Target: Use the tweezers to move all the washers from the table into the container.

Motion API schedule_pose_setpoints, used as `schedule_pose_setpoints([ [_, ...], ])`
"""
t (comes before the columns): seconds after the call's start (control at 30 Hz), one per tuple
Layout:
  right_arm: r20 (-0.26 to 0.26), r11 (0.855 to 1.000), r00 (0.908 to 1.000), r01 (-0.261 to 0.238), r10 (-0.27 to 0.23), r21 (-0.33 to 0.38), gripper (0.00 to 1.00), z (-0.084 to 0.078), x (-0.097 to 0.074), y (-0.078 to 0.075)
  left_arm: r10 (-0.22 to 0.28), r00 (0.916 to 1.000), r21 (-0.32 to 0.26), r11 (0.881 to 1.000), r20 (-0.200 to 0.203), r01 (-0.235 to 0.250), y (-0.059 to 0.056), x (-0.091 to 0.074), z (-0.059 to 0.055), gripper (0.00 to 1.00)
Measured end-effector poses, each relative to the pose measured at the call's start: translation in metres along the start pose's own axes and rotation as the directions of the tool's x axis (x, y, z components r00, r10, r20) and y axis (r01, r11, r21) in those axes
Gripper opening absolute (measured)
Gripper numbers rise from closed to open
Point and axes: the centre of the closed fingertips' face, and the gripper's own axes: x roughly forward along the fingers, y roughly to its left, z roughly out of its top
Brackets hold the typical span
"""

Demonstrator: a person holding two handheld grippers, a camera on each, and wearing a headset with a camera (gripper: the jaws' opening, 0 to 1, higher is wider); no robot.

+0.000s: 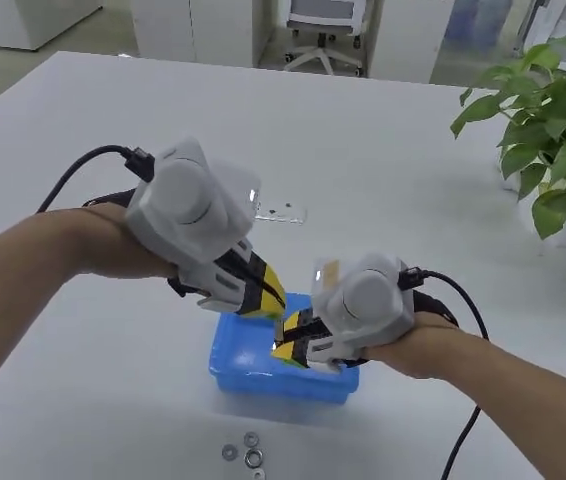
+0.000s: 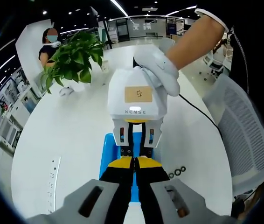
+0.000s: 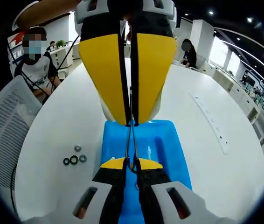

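With left gripper and right gripper both clamped on the tweezers, hold them aligned before reaching for the washers to the right gripper's left.

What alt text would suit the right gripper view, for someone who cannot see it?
Two yellow-tipped grippers meet tip to tip over a blue container, both shut on thin metal tweezers: the right gripper from below, the left gripper from above. Four washers lie on the white table beside it.
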Motion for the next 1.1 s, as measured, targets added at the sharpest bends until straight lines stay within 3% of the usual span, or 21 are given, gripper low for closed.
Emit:
schedule_pose_setpoints([
  [0.27, -0.010, 1.000, 0.9998, -0.016, 0.016, 0.009, 0.10, -0.009, 0.007, -0.001, -0.010, 0.9999, -0.011, 1.000, -0.001, 0.010, 0.004, 0.009, -0.007, 0.05],
  [1.1, -0.028, 1.000, 0.9994, -0.018, 0.017, -0.001, 0.10, -0.022, 0.012, -0.003, -0.022, 0.9997, -0.007, 1.000, -0.004, 0.022, 0.005, 0.022, -0.011, 0.05],
])
